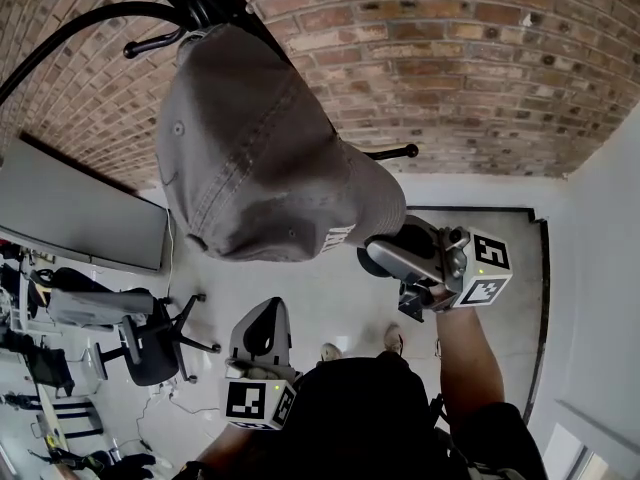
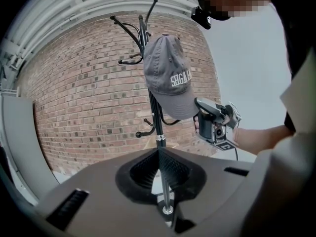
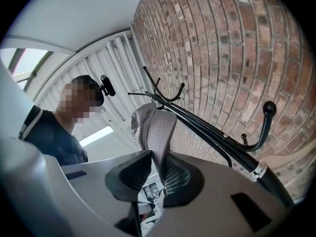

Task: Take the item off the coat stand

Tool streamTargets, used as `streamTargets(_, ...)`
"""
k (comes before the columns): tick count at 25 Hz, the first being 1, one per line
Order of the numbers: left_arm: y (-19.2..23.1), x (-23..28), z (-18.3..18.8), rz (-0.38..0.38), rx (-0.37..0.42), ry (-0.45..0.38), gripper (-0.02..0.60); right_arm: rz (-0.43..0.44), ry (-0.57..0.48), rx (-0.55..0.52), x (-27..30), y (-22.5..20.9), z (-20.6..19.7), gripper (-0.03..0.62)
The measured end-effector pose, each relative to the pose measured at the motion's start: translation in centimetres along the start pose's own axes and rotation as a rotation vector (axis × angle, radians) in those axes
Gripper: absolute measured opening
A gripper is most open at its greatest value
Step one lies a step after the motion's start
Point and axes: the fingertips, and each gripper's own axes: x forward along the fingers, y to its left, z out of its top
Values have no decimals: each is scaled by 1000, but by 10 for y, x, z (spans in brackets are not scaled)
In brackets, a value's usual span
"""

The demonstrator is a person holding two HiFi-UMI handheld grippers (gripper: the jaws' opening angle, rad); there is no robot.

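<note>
Your right gripper's (image 3: 157, 158) jaws were pinched on the brim (image 3: 159, 132) of the grey cap (image 1: 255, 138), with the stiff peak running edge-on between the two pads at the centre of the right gripper view. I'd judge that a sensible hold, since the brim is the one firm part of a soft cap and gives you something to lift by. The cap hung on the coat stand (image 2: 155, 113), with its crown draped near the top of the pole and whatever hook carried it hidden underneath. It filled the upper middle of the head view and sat at upper centre in the left gripper view. Its brim pointed down and toward you, which is likely why you came at it from below. Your left gripper (image 2: 159, 157) had its jaws pressed together with nothing between them. It was held at the lower centre of the head view, well apart from the cap and aimed at the pole, apparently kept out of the way because one grip seemed enough. The brick wall (image 2: 74, 93) stood behind the stand. The cap was not yet off, and its crown looked to need lifting clear of the stand before it could come away.
</note>
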Motion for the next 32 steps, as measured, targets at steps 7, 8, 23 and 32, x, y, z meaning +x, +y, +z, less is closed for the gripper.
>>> streamTargets(7,-7,0,-1,1,4,1,25,83,-5,-15,4,30,5,32)
streamTargets(8,-7,0,-2,2,3,2,25,93,-11,-12,4,33,6,31)
streamTargets(23,3,-35,-20,89,-17,37,25,379,-54,-124,72,120,49,29)
streamTargets(32,44,-77,-39,136,-86,-17,25,355,-18,-17,116,136,-19,29)
